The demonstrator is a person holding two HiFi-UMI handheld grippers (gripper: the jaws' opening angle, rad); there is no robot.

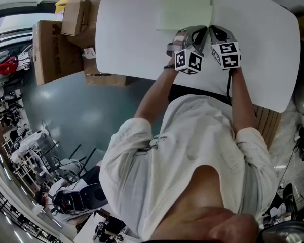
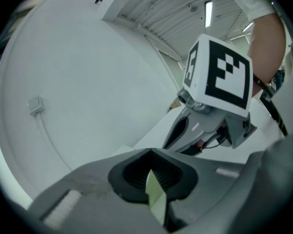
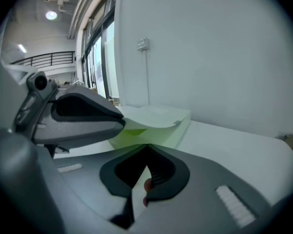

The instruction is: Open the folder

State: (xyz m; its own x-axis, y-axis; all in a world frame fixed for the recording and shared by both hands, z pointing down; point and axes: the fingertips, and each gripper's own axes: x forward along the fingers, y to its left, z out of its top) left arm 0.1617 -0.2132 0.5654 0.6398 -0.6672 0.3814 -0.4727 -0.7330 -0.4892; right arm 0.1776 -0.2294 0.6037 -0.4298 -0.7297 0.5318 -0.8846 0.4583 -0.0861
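Between the black ribbed pads [image 2: 136,174] of the left gripper [image 2: 150,151] a thin, pale green sheet stood on edge, pinched flat. This was the cover [image 2: 155,196] of the folder [image 1: 185,6], and the jaws were closed on it with no gap to speak of. In the right gripper view the same cover curled upward in a soft bow at centre frame, its lower leaf lying flat on the table [image 3: 234,140].

The right gripper [image 3: 146,145] had its jaw tips pressed together just short of the folder's near edge, with nothing of the folder between them (a pale sliver showed lower down between the pads – I could not tell what it was).

In the head view both grippers sat side by side at upper centre, smooth grey shells with a black-and-white marker cube [image 1: 225,54] on each. The folder was a matte green rectangle at the top of the frame, on a glossy white tabletop with rounded corners. Brown cardboard boxes [image 1: 53,49] stood at the upper left – dull and square-edged – and a creased white shirt [image 1: 192,151] filled the lower centre.
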